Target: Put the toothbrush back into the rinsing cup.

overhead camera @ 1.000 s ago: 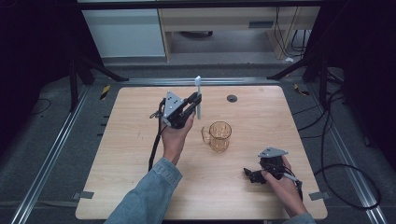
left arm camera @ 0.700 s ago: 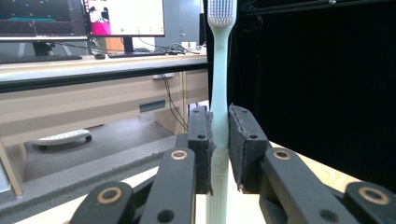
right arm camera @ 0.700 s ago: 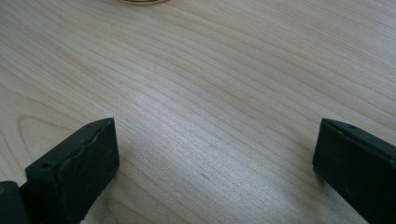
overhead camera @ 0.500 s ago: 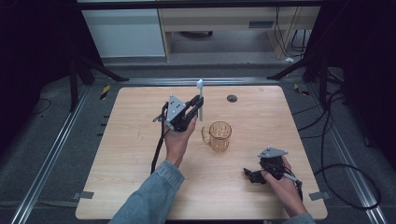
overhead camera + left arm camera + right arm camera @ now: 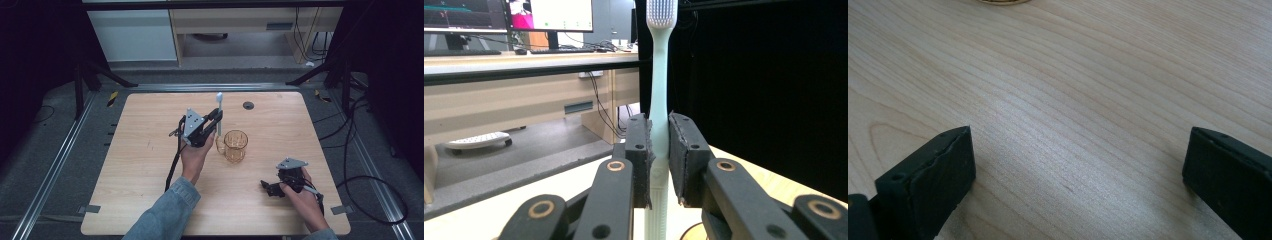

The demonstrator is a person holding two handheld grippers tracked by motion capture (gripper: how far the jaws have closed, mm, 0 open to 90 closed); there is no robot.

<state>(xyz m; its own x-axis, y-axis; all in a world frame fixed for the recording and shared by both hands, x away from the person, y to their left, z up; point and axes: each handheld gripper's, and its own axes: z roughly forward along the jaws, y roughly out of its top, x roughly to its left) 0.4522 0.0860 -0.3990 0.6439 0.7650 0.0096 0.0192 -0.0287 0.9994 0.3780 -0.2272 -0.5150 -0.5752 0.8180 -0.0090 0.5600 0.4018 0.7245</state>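
The left gripper (image 5: 216, 116) is clamped on the handle of a pale green toothbrush (image 5: 659, 90), which stands upright with its bristle head on top, just beside an amber glass mug (image 5: 235, 145) at the middle of the wooden table (image 5: 140, 165). The right gripper (image 5: 266, 188) rests low near the table's front right part, its jaws wide apart with only bare wood between them.

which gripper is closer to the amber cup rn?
Left. The left gripper, shut on the toothbrush, is raised just left of the amber cup. The right gripper sits open, low over the table, nearer the person.
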